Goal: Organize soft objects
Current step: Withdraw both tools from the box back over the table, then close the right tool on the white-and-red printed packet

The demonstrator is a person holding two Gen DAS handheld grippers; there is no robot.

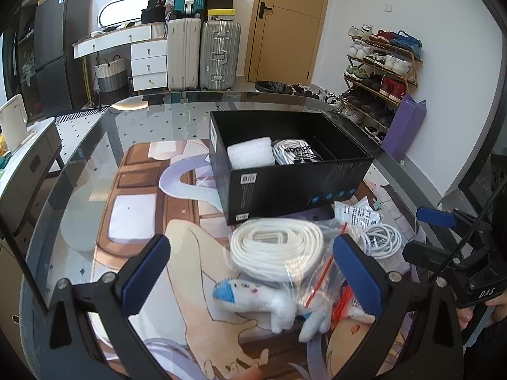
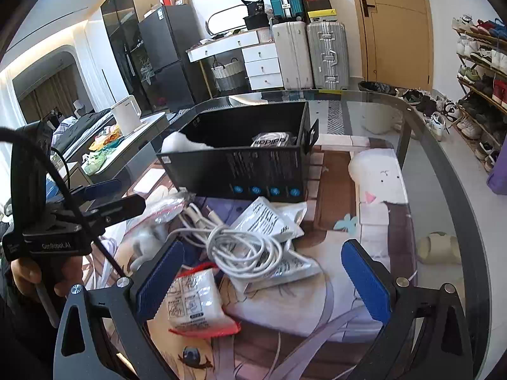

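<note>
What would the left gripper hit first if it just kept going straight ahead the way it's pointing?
Probably the coiled white strap in its clear bag, lying between the open left gripper fingers just past the plush toy. Beyond it stands the black box. Depth is uncertain.

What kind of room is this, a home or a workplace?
Most likely a home, perhaps an entry or living area: a loaded shoe rack, suitcases by a wooden door, and a fridge.

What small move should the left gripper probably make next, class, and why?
Probably lower the left gripper, jaws open, and close on the white plush toy. It lies loose on the table, between the fingers, while the black box already holds soft items with room left.
</note>
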